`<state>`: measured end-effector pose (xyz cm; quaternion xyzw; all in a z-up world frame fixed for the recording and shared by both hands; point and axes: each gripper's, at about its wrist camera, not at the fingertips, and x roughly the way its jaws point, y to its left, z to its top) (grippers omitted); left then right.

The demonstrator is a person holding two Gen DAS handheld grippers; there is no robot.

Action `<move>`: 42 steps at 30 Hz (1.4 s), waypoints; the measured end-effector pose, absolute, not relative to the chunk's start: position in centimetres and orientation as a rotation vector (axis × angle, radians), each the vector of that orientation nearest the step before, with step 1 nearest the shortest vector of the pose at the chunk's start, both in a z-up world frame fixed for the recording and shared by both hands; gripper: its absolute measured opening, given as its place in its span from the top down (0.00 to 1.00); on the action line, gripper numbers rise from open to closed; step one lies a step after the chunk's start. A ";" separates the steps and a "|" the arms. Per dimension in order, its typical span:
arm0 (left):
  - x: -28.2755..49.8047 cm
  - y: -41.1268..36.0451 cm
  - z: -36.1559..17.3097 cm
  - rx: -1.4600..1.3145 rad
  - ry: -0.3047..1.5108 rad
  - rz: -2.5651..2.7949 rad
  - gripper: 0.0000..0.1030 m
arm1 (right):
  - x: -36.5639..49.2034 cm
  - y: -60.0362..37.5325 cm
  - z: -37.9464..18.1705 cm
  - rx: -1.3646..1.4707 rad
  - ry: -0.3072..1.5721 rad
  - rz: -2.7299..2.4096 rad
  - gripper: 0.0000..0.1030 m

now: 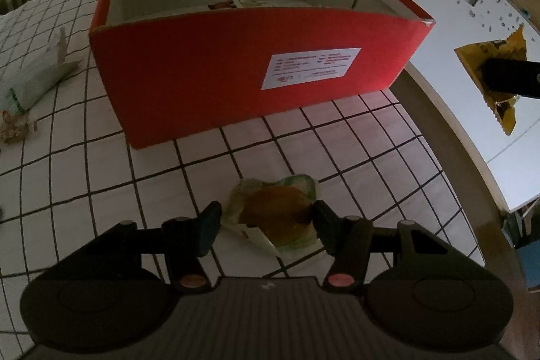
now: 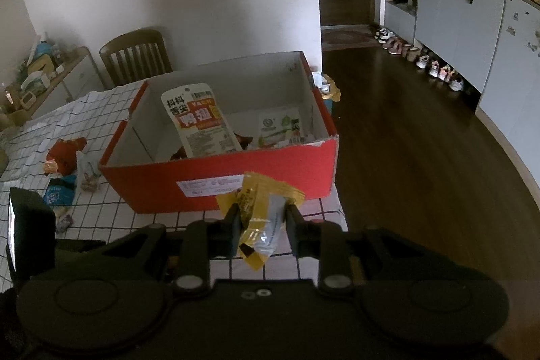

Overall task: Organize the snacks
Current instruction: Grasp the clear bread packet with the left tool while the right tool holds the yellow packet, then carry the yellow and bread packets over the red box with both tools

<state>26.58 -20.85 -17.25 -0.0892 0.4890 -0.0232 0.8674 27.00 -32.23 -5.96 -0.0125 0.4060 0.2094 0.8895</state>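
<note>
Item one: my left gripper (image 1: 266,220) is sitting low over the tabletop (image 1: 354,137), its jaws spread on either side of a small wrapped pastry (image 1: 275,215). The fingers (image 1: 207,225) are flanking the wrapper closely, but I cannot tell whether they are touching it. The pastry is lying on the checked cloth just in front of the red box (image 1: 209,70), near the tabletop's right edge.

Item two: my right gripper (image 2: 261,225) is pinching a yellow snack packet (image 2: 260,211), jaws pressed against its two sides. The packet is hanging clear of the tabletop, just in front of the box's labelled front wall, close to the right edge. In the left wrist view the same packet is showing at far right, off the table edge.

Item three: the red box is standing open on the tabletop, toward its right edge. A white-and-orange pouch (image 2: 199,120) is leaning inside against the left portion; a green-and-white packet (image 2: 280,125) is lying flat on the box floor at right, with darker wrappers between them that I cannot make out.

Item four: loose snacks are lying left of the box: a red packet (image 2: 65,154), a blue packet (image 2: 59,193), a pale green packet (image 1: 30,80).

Item five: a wooden chair (image 2: 135,56) is standing at the far edge.
</note>
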 end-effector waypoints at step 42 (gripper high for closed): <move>33.6 -16.2 -4.7 -0.204 0.793 0.080 0.44 | 35.9 -29.2 -5.7 -0.059 0.823 0.516 0.75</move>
